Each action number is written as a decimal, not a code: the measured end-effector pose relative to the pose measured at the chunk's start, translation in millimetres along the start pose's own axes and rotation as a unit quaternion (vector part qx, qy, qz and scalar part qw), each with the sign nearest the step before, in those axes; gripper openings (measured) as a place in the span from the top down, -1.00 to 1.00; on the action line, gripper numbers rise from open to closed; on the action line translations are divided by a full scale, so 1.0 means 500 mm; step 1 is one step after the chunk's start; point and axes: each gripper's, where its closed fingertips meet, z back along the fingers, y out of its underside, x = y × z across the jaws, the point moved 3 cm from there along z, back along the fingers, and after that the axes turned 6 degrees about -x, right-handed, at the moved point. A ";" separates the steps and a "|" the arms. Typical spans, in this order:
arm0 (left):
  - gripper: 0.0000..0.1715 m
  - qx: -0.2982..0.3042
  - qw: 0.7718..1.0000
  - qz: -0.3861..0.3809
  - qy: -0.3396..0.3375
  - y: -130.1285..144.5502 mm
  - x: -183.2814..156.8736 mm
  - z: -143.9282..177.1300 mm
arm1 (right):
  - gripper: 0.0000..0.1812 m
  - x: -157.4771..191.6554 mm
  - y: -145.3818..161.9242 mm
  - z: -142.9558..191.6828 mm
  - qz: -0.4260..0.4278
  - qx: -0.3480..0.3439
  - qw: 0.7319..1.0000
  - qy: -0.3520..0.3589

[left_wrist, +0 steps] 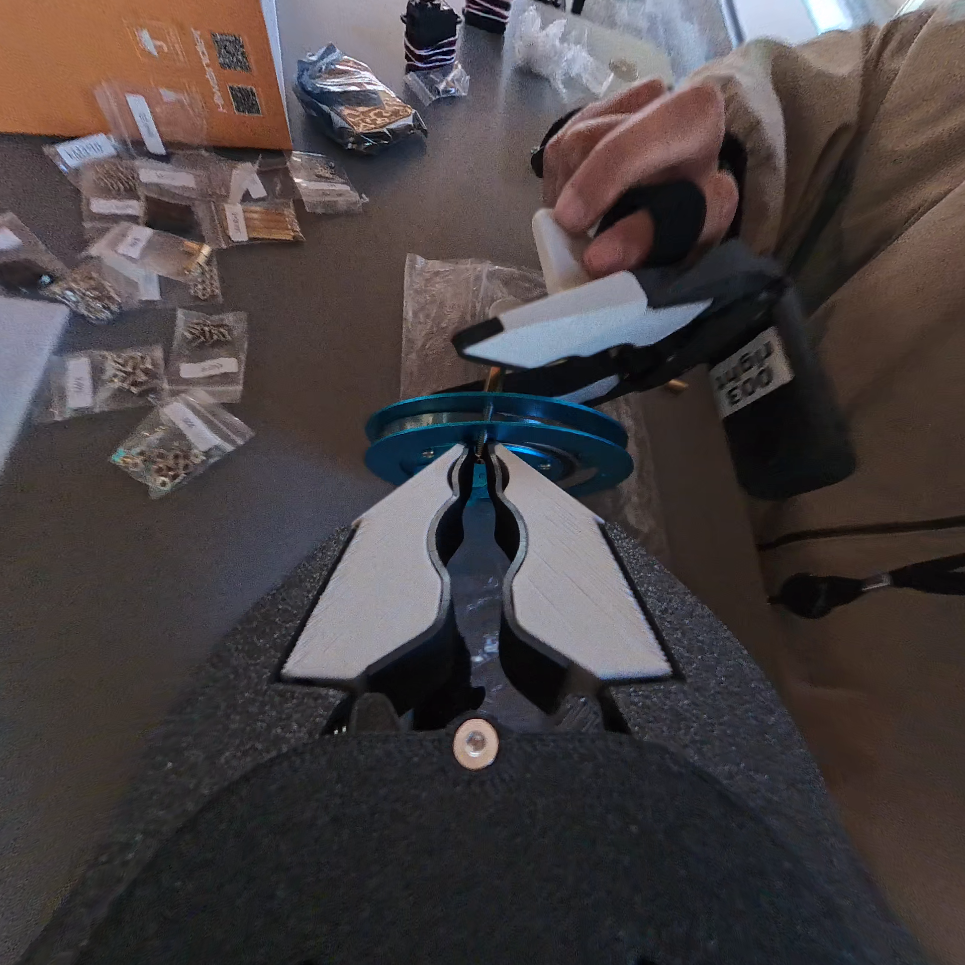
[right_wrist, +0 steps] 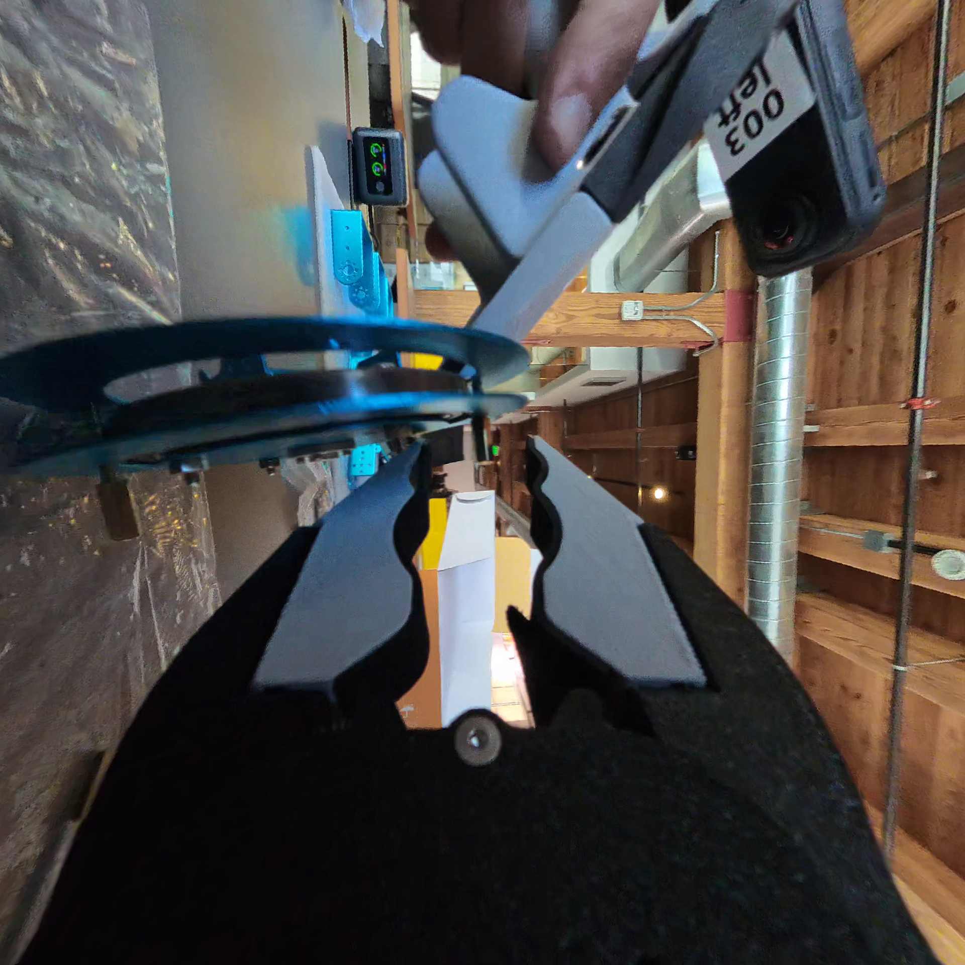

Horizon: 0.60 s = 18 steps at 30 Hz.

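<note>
- Far left on the table [left_wrist: 324,292] I see lots of small clear bags [left_wrist: 156,324] with screws and little metal bits in them. They are well apart from both claws.
- Behind the bags stands an orange box [left_wrist: 130,62]. A dark shiny pack [left_wrist: 355,99] lies just beside it.
- In the middle is the blue ring stack [left_wrist: 590,459]. It is two flat blue rings, one over the other, with a gap between them. It sits over a clear plastic bag [left_wrist: 449,292] on the table.
- My left claw [left_wrist: 480,457] is nearly closed. Its two white tips pinch the near edge of the blue ring stack, right where a thin screw [left_wrist: 484,418] runs up between the rings. The grip is small and right at the tips, so I think it could slip if I tilt.
- My right claw [right_wrist: 478,446] is open, with a clear gap between its dark fingers. It holds nothing. It lies turned on its side, and its tips sit just beside the edge of the rings, near the thin screw.
- From the right wrist view I see a small brass post [right_wrist: 117,506] hanging under the lower ring.
- To the right, a hand [left_wrist: 626,172] holds the right claw's handle, and a tan sleeve [left_wrist: 861,209] fills the far right.
</note>
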 end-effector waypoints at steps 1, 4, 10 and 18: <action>0.97 -0.004 1.000 0.016 0.006 0.000 0.001 -0.001 | 0.64 0.002 -0.001 -0.001 0.012 -0.003 1.000 0.009; 0.97 -0.011 0.999 0.029 0.017 0.001 0.005 0.000 | 0.69 0.009 -0.003 -0.003 0.030 -0.005 0.999 0.019; 0.98 -0.010 1.000 0.016 -0.004 -0.001 0.012 -0.001 | 0.95 0.002 -0.007 -0.001 0.031 -0.004 0.999 0.025; 0.98 0.020 0.980 -0.151 -0.130 -0.004 -0.001 -0.003 | 0.96 -0.010 -0.001 -0.004 -0.167 0.005 0.968 -0.185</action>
